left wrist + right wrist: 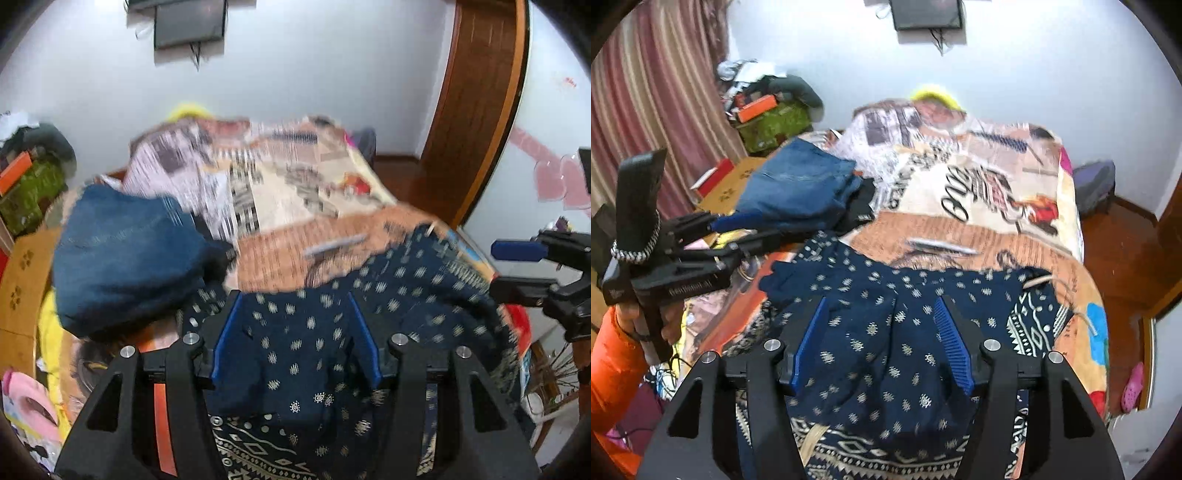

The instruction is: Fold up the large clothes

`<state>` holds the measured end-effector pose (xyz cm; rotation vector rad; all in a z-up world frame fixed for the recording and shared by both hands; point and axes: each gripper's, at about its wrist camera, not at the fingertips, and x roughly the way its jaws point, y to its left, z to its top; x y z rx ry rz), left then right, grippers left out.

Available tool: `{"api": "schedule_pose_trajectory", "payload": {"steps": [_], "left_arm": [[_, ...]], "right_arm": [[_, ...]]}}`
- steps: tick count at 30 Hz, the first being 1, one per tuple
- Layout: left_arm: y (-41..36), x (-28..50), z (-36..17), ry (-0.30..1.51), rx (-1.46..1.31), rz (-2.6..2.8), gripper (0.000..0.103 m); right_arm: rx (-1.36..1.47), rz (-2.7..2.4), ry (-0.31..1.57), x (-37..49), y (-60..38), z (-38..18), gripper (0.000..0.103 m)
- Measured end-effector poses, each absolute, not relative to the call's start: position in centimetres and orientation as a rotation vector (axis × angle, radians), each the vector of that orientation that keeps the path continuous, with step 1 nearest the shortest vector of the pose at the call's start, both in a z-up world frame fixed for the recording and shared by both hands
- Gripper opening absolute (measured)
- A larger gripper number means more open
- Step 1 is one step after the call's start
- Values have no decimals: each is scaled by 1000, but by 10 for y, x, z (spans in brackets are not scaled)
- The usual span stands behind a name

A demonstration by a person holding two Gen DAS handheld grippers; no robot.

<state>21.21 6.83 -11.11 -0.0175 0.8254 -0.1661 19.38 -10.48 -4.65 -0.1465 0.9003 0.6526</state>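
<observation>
Hovering grippers; patterned navy garment (pixel 879 354)

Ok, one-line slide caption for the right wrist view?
Right gripper open over the navy garment on the bed, left gripper beside folded jeans.

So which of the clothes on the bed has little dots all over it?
The dark navy garment under both grippers. It has small pale dots and a patterned border. The folded blue pile farther back is plain, with no dots.
</observation>
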Motion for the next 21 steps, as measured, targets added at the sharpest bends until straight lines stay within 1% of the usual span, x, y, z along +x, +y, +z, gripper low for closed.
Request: {"api": "schedule_pose_trajectory", "payload": {"steps": [4,9,12,15,19,20,21], "left_arm": [[58,222,-157,943,-32,-188,55],[43,218,-200,1043,-26,-191,55],[37,209,-215,1054,-22,-172,56],[35,203,-207,1026,11,-152,56],[51,202,-173,946,-1,-127,56],[58,201,-163,919,-5,-106,57],[66,199,-154,891,-10,-84,60]], "right_arm": [[-138,618,986,205,-107,-78,56],[-94,576,1118,209,-121,-122,56],[-29,588,1118,204,-134,-123,56],[46,583,1092,200,-148,-107,56],[48,538,1006,198,-163,-80,56],[42,517,977,198,-168,-72,56],[41,494,951,197,-175,-65,56]]}}
